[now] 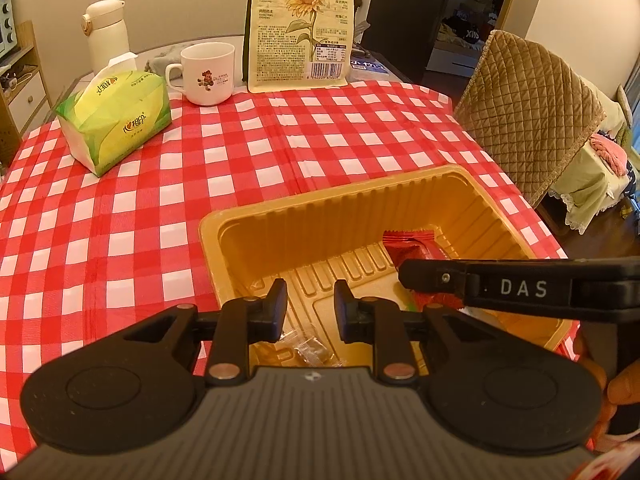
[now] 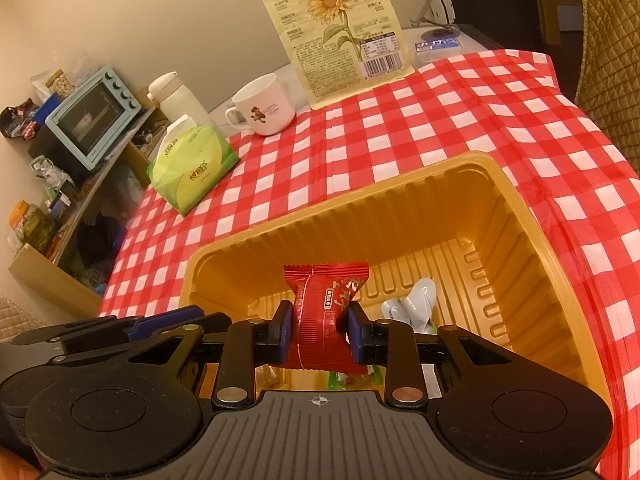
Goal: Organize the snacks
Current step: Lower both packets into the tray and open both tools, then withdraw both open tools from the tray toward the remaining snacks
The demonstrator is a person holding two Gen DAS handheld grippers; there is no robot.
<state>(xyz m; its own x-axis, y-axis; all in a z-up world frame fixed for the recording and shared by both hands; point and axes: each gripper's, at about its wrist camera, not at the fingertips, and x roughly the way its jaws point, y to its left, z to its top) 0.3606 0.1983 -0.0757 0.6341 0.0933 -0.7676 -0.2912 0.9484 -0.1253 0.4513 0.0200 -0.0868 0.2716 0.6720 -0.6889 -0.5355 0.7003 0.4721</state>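
Right gripper [image 2: 316,330] is where we look first: its two blue-padded fingers [image 2: 285,330] are closed against both sides of a red snack packet [image 2: 320,312], and the packet stands upright between them, over the inside of the golden plastic tray [image 2: 532,236]. Our left gripper [image 1: 310,312] holds nothing; its jaws stand apart by a moderate gap above the near part of the same tray, over some clear wrappers [image 1: 310,348] lying on the tray floor. We also see a small white packet [image 2: 416,300] on the tray bottom, just beside the red one (to its right). The tray sits near the front edge of the red-checked tabletop [image 1: 120,208]. At the far edge stand a sunflower seed bag [image 1: 300,24] and a white mug [image 1: 206,74], with a green tissue pack [image 1: 116,116] toward the far-left corner.
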